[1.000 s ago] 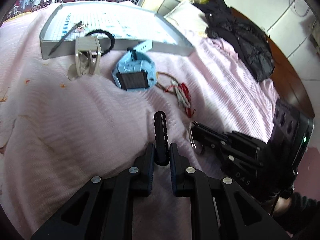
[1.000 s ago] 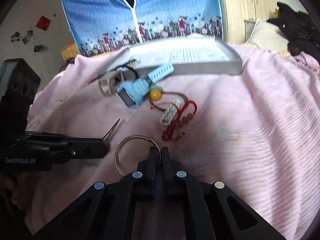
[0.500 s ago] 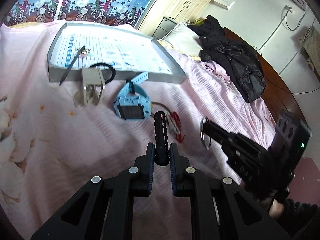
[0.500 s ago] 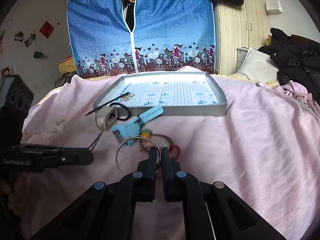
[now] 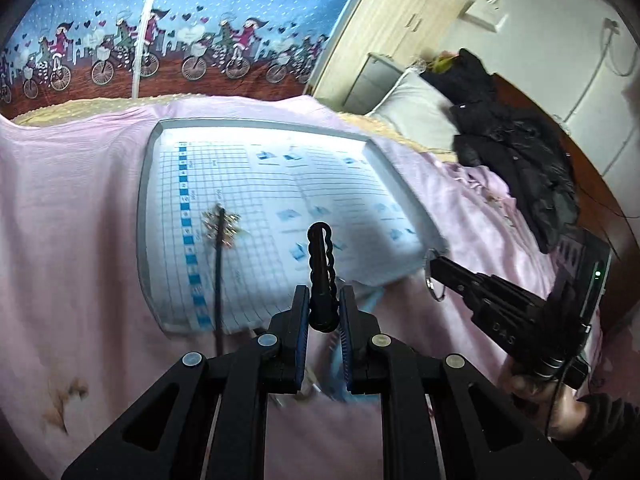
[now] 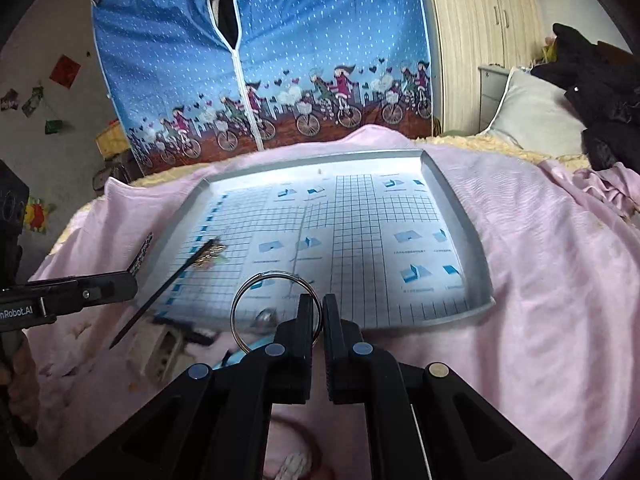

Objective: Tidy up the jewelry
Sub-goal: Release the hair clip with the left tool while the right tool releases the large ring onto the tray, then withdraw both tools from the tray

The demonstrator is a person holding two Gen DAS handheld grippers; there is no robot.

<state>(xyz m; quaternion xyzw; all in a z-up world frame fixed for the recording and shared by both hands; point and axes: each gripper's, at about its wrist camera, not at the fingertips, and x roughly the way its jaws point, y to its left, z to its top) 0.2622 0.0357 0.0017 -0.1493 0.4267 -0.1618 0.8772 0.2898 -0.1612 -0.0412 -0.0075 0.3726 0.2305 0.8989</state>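
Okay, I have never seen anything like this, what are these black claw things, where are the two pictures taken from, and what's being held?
These are two hand-held grippers, each carrying a camera that looks forward along its two fingers, so each picture shows one gripper from behind. A person holds one in each hand. The left gripper is shut on a wavy black hair clip. The right gripper is shut on a metal ring. Both are lifted near a grey tray lined with a printed grid sheet, lying on a pink bedspread. A long pin with a sparkly ornament already lies in the tray, its tip sticking out over the edge.
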